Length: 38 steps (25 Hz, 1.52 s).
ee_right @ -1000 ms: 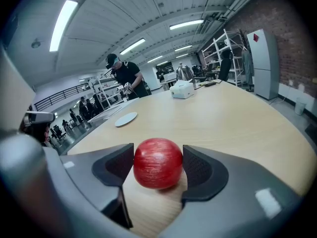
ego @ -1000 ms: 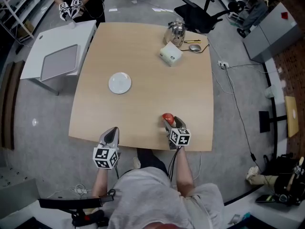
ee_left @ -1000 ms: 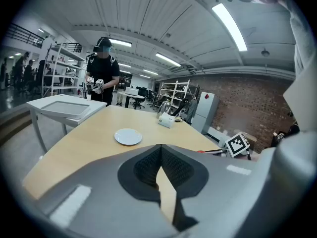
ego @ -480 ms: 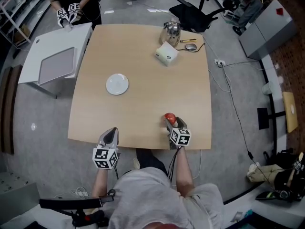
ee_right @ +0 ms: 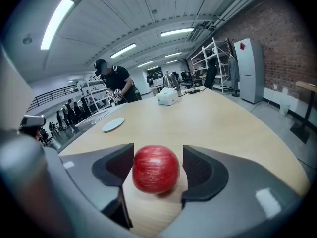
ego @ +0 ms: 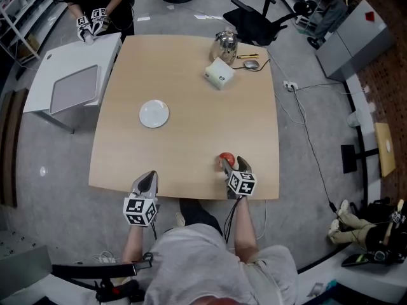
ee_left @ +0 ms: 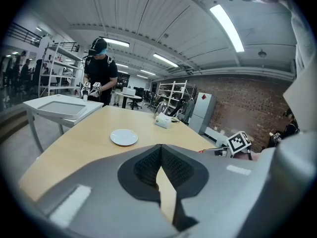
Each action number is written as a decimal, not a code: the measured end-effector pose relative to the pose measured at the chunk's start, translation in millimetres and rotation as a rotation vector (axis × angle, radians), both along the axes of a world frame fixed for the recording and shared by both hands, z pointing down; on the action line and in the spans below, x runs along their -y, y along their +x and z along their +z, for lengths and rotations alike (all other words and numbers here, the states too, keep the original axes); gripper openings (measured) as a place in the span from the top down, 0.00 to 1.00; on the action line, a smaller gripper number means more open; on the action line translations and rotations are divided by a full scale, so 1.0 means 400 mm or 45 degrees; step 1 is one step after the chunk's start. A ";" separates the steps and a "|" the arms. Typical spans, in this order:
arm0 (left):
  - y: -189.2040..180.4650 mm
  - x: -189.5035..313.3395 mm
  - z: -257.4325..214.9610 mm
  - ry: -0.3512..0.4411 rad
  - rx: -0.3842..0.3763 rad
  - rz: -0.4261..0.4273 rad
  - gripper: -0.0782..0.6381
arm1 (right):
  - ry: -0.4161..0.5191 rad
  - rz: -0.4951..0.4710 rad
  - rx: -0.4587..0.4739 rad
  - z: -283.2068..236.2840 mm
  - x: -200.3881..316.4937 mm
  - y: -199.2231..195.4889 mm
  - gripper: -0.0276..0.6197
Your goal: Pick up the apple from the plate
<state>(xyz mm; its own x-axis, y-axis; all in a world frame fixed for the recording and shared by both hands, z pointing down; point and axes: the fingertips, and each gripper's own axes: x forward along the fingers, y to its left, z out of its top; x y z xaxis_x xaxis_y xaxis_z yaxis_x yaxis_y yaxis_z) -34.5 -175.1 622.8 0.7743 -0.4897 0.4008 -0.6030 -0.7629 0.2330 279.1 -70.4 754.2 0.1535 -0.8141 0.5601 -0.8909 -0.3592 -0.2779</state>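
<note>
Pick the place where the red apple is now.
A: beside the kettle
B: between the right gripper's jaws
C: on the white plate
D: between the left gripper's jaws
B: the apple sits between the jaws of the right gripper, while the plate lies bare farther up the table.

Apple [ee_right: 155, 168] — a touch leftward, lower

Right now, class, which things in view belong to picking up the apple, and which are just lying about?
For the job: apple, empty plate, right tongs around the apple.
Lying about: kettle, tissue box, mouse, closed left tongs.
</note>
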 end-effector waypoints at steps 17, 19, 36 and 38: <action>0.008 -0.027 -0.032 0.037 -0.017 0.016 0.86 | 0.040 0.015 -0.021 -0.041 -0.037 0.003 0.50; 0.004 -0.031 -0.032 0.044 -0.019 0.014 0.86 | 0.044 0.016 -0.025 -0.040 -0.041 0.002 0.51; -0.042 -0.125 -0.078 0.099 -0.043 0.021 0.86 | 0.110 0.031 -0.146 -0.110 -0.167 -0.054 0.71; -0.048 -0.139 -0.084 0.103 -0.047 0.022 0.86 | 0.122 0.033 -0.164 -0.126 -0.184 -0.062 0.73</action>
